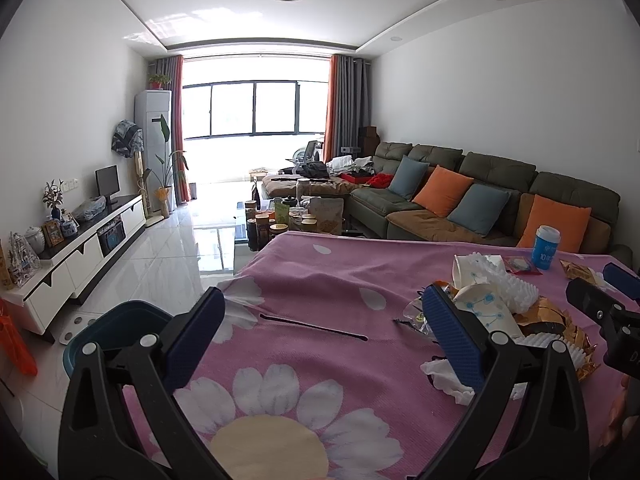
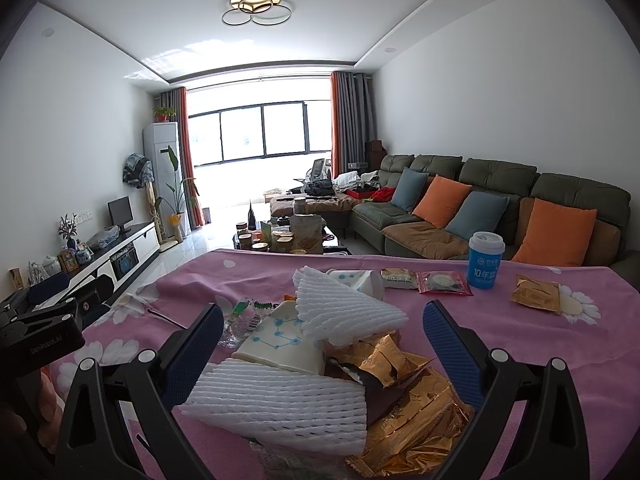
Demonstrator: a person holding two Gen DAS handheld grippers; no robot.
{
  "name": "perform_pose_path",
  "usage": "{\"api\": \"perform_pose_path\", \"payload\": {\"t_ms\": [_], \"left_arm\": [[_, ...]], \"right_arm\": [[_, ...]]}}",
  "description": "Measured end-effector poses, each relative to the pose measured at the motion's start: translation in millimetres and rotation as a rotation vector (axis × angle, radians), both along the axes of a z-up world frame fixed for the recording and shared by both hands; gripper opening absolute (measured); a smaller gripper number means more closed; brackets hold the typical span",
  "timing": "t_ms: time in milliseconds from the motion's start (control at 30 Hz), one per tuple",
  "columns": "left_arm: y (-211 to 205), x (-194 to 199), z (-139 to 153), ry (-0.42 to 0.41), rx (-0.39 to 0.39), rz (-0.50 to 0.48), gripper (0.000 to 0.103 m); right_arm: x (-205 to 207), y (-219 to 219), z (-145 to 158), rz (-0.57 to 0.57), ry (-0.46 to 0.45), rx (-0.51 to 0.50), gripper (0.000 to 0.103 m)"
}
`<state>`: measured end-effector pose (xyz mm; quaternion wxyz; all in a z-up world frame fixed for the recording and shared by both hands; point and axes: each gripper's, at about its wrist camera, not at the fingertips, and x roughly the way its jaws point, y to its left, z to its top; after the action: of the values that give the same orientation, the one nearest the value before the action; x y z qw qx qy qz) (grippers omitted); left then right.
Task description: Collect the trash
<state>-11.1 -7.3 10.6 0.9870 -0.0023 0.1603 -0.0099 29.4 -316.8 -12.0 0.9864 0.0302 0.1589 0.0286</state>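
Left wrist view. The left gripper (image 1: 324,336) stands wide open with nothing between its jaws; only the pink flowered cloth (image 1: 320,280) and a thin dark stick (image 1: 314,325) lie in the gap. The trash pile (image 1: 492,312) sits just outside the right-hand finger, against its outer face: a crushed paper cup (image 1: 486,304), white foam netting (image 1: 516,284) and crumpled gold foil (image 1: 560,332). A crumpled white tissue (image 1: 444,376) lies low beside the same finger. A dark blue bin (image 1: 120,328) is below and to the left of the left-hand finger, off the table edge. The right gripper (image 1: 612,300) enters from the far right.

Right wrist view. The right gripper (image 2: 324,344) is likewise fully spread and grips nothing, but the pile (image 2: 320,360) lies directly between its fingers. Nearest the tool is a ribbed foam sleeve (image 2: 280,404); a second foam piece (image 2: 344,308) sits on top, ahead of it. The flattened cup (image 2: 280,340) is in between, the gold foil wrapper (image 2: 412,412) toward the right finger. Ahead, well apart, stand a blue lidded cup (image 2: 485,260), a red sachet (image 2: 443,282) and another gold packet (image 2: 536,299).

Assessment. All items appear light. The foam is soft and springy and will compress; the foil is thin, crinkly and likely slippery; the cup is already deformed. A close across the foam sleeve and cup together seems the most secure hold. Loose foil could drop out.
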Motion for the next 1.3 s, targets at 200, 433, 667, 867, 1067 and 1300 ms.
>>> {"api": "perform_pose_path", "payload": {"t_ms": [200,433,667,867,1067,1300], "left_arm": [[3,3,-9,0.035,-0.009,-0.045,0.097],[-12,6,-16,0.096,-0.021,-0.230,0.097],[-43,12,-31,0.213,-0.022,-0.464,0.091],[-78,30,-58,0.365,-0.078,-0.596,0.062],[-81,42,-74,0.480,-0.159,-0.679,0.033],[-78,41,-75,0.513,-0.182,-0.710,0.010]], "right_arm": [[3,-6,-6,-0.001,0.023,0.011,0.097],[9,-24,-14,-0.003,0.077,0.033,0.097],[16,-38,-21,0.016,0.133,0.046,0.097],[46,-36,-20,0.044,0.210,-0.008,0.095],[74,-16,-26,0.126,0.271,-0.102,0.087],[92,-10,-30,0.146,0.313,-0.145,0.049]]}}
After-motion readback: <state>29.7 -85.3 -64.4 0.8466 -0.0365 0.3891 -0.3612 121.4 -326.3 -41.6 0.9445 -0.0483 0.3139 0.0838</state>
